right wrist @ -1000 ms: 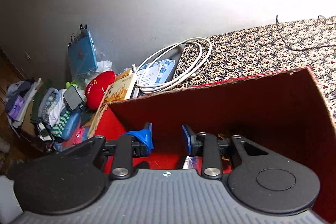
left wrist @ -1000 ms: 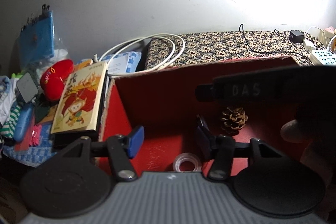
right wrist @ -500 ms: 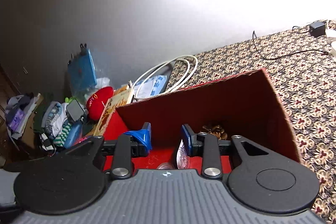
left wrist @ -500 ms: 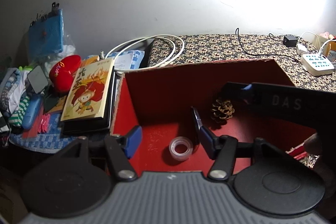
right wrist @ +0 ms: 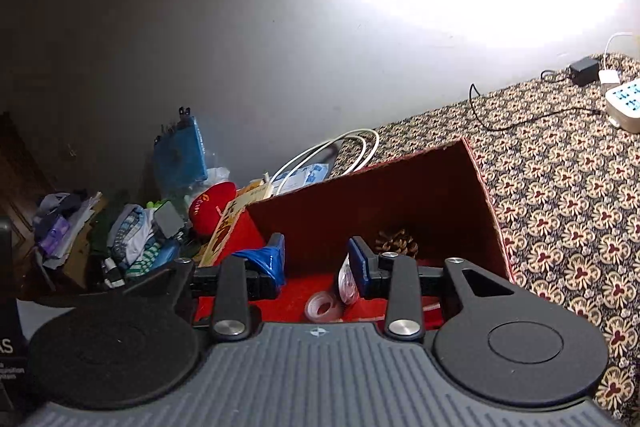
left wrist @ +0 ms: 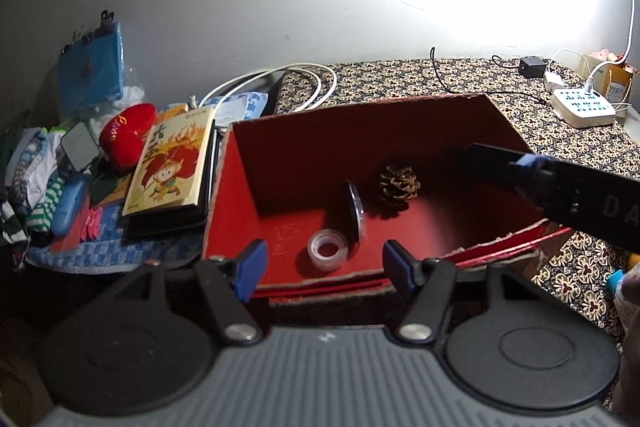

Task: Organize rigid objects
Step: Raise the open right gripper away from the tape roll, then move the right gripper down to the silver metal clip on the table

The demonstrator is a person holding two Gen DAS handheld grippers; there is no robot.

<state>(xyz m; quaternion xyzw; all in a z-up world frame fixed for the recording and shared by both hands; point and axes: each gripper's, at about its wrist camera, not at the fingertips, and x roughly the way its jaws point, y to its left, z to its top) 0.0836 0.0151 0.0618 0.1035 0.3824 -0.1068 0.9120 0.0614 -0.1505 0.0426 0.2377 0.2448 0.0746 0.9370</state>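
The left gripper [left wrist: 322, 263] hangs at the near rim of the red box [left wrist: 256, 187], its blue-padded jaws opening and spread wide with nothing between them. Just beyond it, on the box floor, a clear tape roll [left wrist: 325, 249] lies flat, and touching or just beside that a round disc [left wrist: 355, 213] stands on edge (dark face, clear rim; what it is cannot be told). A pine cone [left wrist: 399, 185] sits further in, near the back wall, apart from both. The right gripper [right wrist: 316, 263] is over the same box from the other side; its jaws are opening too, and no thing is pinched between them, though the disc [right wrist: 346, 283] shows low down just beside its right pad, and the tape roll [right wrist: 324, 307] lies just below the gap. In the left wrist view that gripper's black arm reaches in across the right rim of the box. Outside the box on its left lies a picture book [left wrist: 170, 163] on a dark stack, with a red cushion [left wrist: 126, 131] and a heap of clothes [left wrist: 28, 179] beyond. The box stands on a patterned cloth [left wrist: 560, 131], where a white power strip [left wrist: 584, 105] and a coil of white cable [left wrist: 280, 83] lie well apart.
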